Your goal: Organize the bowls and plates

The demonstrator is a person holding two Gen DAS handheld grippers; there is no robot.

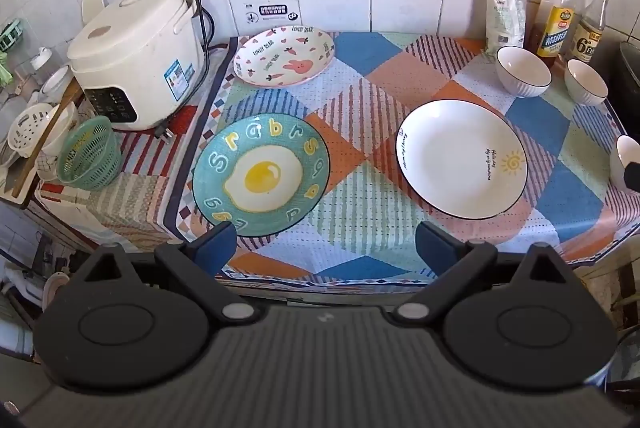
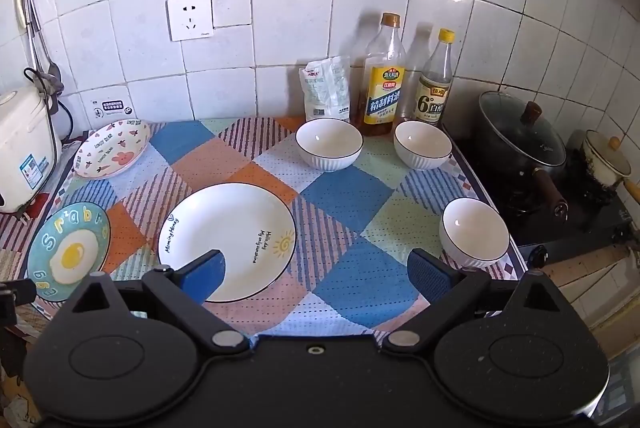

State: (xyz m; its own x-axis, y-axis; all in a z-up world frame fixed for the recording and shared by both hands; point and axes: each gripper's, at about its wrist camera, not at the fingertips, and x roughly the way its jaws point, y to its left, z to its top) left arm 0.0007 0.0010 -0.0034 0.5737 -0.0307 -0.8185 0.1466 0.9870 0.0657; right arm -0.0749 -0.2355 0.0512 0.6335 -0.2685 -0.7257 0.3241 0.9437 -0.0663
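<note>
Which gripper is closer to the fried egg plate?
Left. The left gripper hovers open at the fried egg plate; the right gripper sits farther right, over the sun plate.

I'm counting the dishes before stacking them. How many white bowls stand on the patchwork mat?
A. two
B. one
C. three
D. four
C: the right wrist view shows three white bowls, one by the salt bag, one by the vinegar bottle and one near the stove edge.
</note>
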